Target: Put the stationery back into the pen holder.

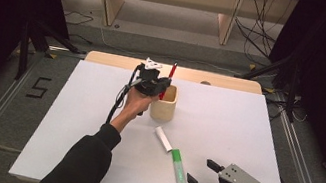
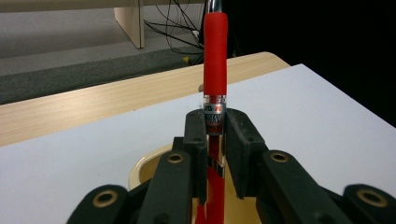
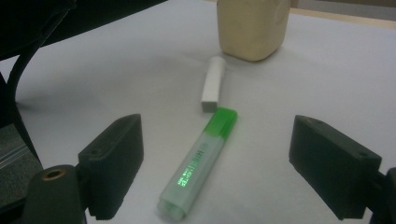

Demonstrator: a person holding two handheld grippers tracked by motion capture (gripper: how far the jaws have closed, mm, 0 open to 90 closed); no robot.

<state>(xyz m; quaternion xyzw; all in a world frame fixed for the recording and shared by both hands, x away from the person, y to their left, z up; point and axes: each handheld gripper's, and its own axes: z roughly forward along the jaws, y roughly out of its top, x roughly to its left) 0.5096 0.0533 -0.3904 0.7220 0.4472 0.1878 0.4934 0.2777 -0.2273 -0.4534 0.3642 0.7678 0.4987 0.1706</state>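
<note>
Now the left gripper (image 1: 160, 87) pinches the red pen (image 2: 215, 60) over the cup (image 1: 163, 109) near the desk's (image 1: 245, 131) far edge; tilted, it could miss. The right gripper's (image 3: 217, 163) fingers gape wide, empty.

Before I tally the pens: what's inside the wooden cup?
A red pen stands in the wooden cup, clamped by the left gripper. Its lower end and the cup's bottom are hidden.

We see a red pen (image 2: 215, 56) with a matt, rubbery-looking grip and a glossy clear plastic barrel below it. The cup (image 3: 252, 25) looks like pale, smooth unvarnished wood. The highlighter (image 3: 200, 159) is frosted, slightly shiny plastic with a green cap; the white stick (image 3: 213, 83) beside it looks matt. The table (image 1: 224, 133) has a smooth, matt white top with a light wood edge.
</note>
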